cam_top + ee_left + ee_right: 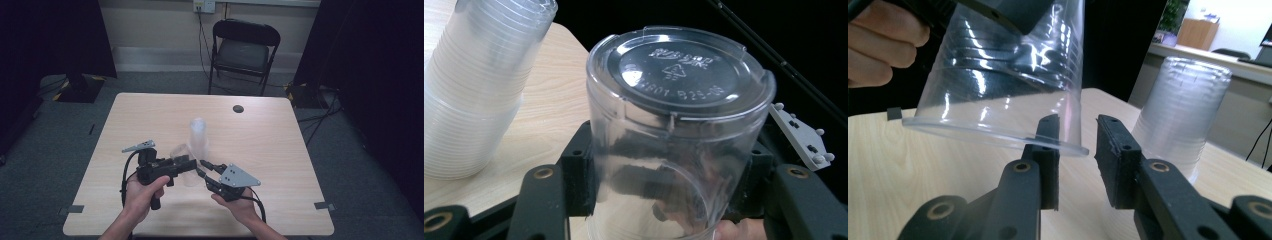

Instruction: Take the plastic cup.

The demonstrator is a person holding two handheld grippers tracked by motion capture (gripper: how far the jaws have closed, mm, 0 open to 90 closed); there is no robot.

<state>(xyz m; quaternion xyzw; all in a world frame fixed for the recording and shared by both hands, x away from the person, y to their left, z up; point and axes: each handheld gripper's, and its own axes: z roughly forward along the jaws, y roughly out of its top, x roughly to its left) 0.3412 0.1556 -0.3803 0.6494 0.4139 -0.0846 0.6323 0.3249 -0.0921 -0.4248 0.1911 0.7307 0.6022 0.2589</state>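
A clear plastic cup [674, 125] hangs bottom-up and tilted, just above the table, with my left gripper [666, 172] shut on its sides. In the high view this cup [181, 152] sits at the tip of the left gripper [189, 165]. My right gripper [1078, 145] is at the cup's [1003, 75] rim. One jaw is behind the clear wall, the other is outside it, and a gap shows between the pads. From above, the right gripper [202, 168] points left at the cup. A stack of several clear cups [198, 137] stands upside down just behind.
The cup stack [1180, 110] stands close on the right of my right jaws and left of the held cup [479, 85]. The wooden table [150, 115] has a small black disc [238, 108] at its far side. A folding chair [243, 50] stands beyond the table.
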